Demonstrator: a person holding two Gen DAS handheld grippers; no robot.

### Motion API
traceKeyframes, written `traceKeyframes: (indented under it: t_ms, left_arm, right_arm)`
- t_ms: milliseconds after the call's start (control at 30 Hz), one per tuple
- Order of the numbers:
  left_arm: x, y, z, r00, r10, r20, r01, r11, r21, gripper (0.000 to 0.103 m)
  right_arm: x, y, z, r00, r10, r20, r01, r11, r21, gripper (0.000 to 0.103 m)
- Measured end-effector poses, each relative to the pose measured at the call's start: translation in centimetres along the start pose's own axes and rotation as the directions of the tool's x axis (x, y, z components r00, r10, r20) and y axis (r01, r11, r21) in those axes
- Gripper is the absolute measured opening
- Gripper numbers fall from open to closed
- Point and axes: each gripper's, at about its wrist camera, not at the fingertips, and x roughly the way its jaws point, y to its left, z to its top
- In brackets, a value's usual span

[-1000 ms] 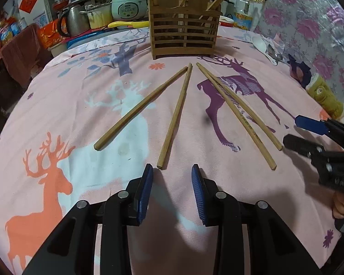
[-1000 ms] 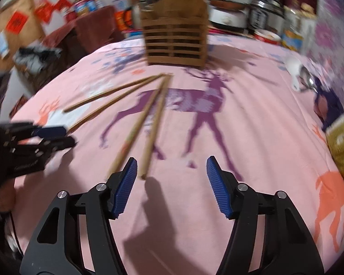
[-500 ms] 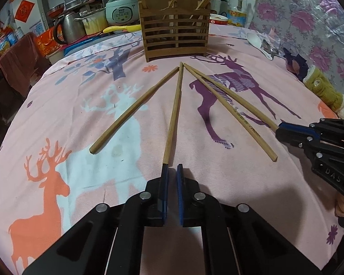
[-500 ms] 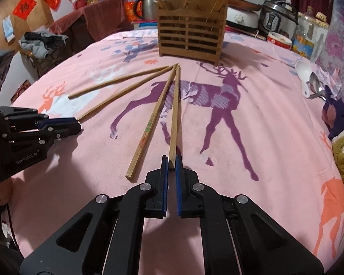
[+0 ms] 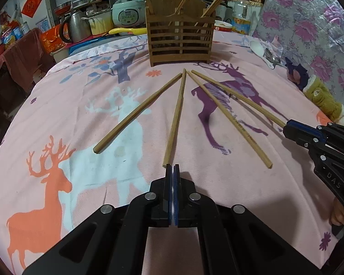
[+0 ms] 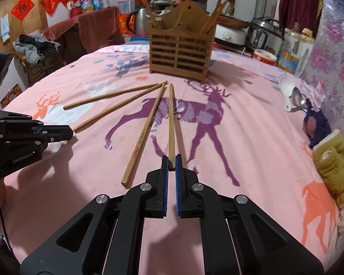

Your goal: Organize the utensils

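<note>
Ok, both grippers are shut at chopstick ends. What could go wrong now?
1. The left gripper looks shut beside the near end of the second chopstick from the left, not around it, so it may lift nothing.
2. The right gripper pinches the rightmost chopstick only at its very end; it could swing or slip when raised toward the holder.

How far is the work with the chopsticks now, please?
Done: several chopsticks stand in the wooden holder. In hand: the right tool is shut on the near end of the rightmost chopstick, which lies on the cloth; the left tool is shut at the end of the middle-left chopstick, grip unclear. Left: all four loose chopsticks must go into the holder; two others are untouched.
</note>
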Motion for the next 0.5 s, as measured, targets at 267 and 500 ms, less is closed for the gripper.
traceKeyframes:
  t_ms: [267,500]
  left_arm:
    - [-1.7,-0.6,0.2,0.999,-0.008,0.034,0.008,1.000,-0.010,0.002]
    - [-4.8,-1.0,0.4,0.995,-0.003,0.098,0.003,1.000,-0.002,0.002]
  right_arm:
    - [-1.9,0.0,-0.3,0.998,-0.025,0.052,0.024,1.000,0.020,0.007]
    - [-4.5,0.1,-0.2,0.993,-0.043,0.110,0.041,0.999,0.026,0.007]
